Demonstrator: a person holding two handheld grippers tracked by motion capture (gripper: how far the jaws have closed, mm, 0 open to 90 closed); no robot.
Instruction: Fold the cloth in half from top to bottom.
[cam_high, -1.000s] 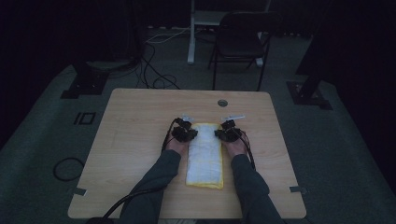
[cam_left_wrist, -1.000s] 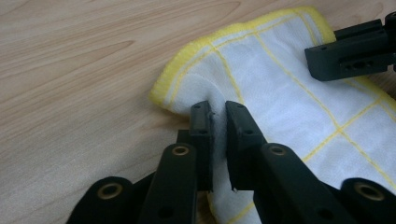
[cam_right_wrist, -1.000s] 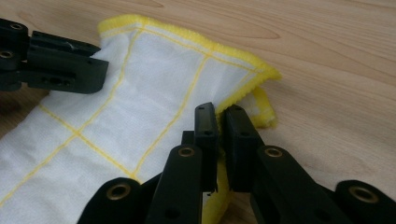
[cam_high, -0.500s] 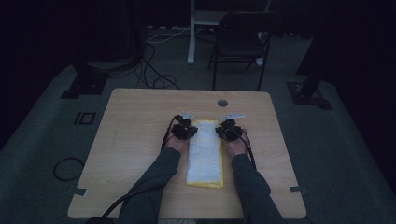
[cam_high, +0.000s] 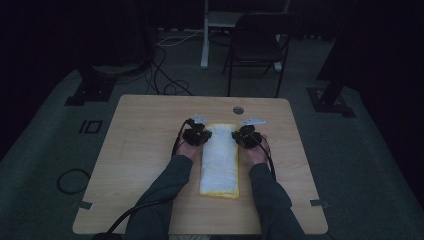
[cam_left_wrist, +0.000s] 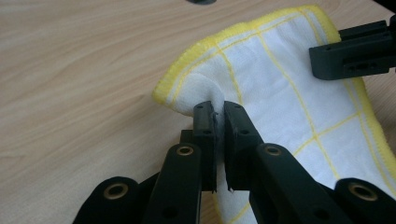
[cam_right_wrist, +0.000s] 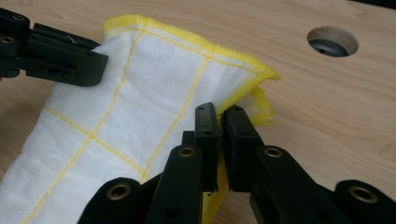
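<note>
High view — both grippers (cam_high: 196, 134) (cam_high: 246, 135) pinch cloth (cam_high: 219, 160) corners

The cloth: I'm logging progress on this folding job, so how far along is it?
Done: the white, yellow-edged cloth already lies folded into a narrow strip on the table. In hand: the left gripper and the right gripper each pinch a far corner, and both corners are raised off the wood. Left: probably carrying that far end toward the near end for another fold; the near end lies flat.
</note>
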